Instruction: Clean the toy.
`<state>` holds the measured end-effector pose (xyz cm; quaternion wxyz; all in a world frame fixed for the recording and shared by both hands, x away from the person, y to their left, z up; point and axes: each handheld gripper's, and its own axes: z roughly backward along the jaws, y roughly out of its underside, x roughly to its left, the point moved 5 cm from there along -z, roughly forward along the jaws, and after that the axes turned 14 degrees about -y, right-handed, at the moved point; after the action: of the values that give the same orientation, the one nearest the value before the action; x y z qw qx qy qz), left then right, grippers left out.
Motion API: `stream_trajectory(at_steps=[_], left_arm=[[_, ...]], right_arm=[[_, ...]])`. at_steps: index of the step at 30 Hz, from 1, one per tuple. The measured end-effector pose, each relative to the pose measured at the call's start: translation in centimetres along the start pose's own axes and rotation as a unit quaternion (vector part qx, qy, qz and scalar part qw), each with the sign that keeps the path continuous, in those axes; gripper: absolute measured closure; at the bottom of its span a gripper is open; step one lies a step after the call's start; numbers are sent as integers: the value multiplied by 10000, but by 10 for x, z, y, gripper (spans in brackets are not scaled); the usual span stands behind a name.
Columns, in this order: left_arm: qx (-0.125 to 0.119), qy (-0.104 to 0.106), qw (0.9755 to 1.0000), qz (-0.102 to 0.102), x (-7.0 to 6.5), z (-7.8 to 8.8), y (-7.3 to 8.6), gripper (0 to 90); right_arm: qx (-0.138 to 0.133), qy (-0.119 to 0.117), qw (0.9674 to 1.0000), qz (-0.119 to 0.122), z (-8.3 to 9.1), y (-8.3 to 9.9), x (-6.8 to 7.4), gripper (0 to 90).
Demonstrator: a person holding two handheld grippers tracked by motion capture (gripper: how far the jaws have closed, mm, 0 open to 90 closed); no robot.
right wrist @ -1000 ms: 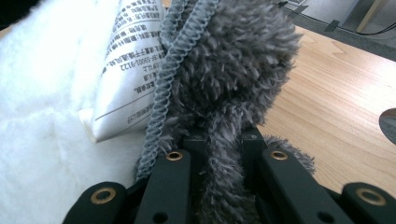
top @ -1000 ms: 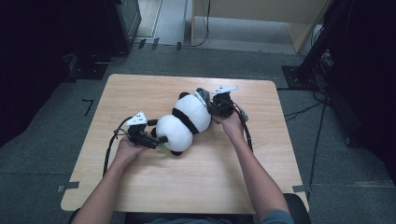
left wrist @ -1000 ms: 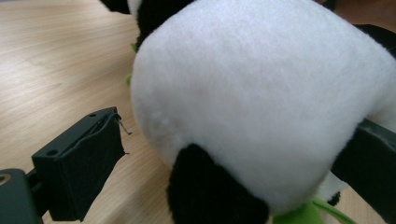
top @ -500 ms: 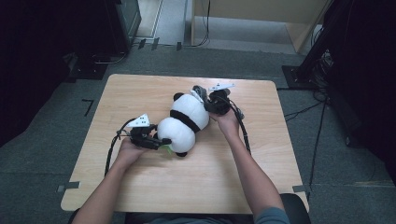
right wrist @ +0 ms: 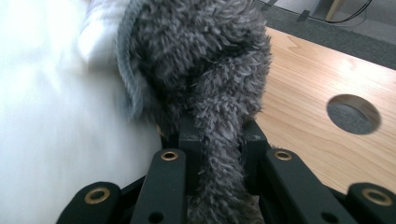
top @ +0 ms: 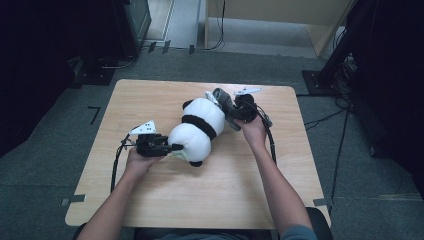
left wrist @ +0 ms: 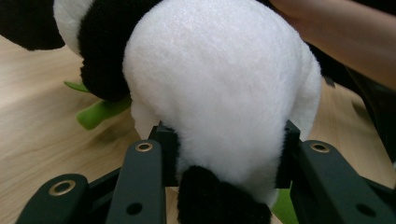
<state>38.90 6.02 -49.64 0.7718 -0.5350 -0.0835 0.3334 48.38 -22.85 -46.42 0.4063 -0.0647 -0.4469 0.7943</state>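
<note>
A black-and-white plush panda lies slantwise on the wooden table, with a green plush leaf under its near end. My left gripper has just been closing. Its pads now press into the round white end of the panda from both sides, left gripper. My right gripper is at the panda's far end, shut on a grey fuzzy piece. In the right gripper view the grey fuzzy piece is pinched between the jaws of the right gripper, white plush beside it.
A round cable hole is cut into the tabletop to the right of the right gripper. Black cables trail from both grippers along the forearms. Grey carpet surrounds the table, with dark equipment at the far left and right.
The left gripper's jaws have closed onto the panda's near white end. The right gripper keeps its grip on the grey piece, and both hands have shifted slightly.
</note>
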Motion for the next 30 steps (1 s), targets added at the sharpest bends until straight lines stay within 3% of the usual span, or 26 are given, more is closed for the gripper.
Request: stream_trajectory(at_steps=[2, 5, 9, 13, 19, 26, 30], left_arm=[[-117, -100, 9999, 69, 2, 3, -3, 582], [-213, -199, 9994, 160, 4, 3, -5, 580], [-276, -394, 9984, 295, 5, 3, -7, 575], [-380, -784, 9949, 508, 8, 6, -12, 569], [-410, -1176, 9899, 675, 6, 4, -17, 563], [-411, -1146, 9893, 798, -3, -3, -22, 559], [-424, -1216, 9888, 760, -8, -7, -25, 557]], right_arm=[[30, 44, 9999, -118, 8, 2, -3, 787], [-128, -75, 9995, -293, 17, 8, -3, 786], [-127, -243, 9994, -189, 25, 16, 8, 781], [-41, -409, 9990, -172, 34, 20, 21, 781], [-164, -592, 9980, 166, 43, 16, 47, 776], [-198, -776, 9956, 493, 47, 10, 78, 772], [-255, -929, 9930, 691, 48, 9, 98, 769]])
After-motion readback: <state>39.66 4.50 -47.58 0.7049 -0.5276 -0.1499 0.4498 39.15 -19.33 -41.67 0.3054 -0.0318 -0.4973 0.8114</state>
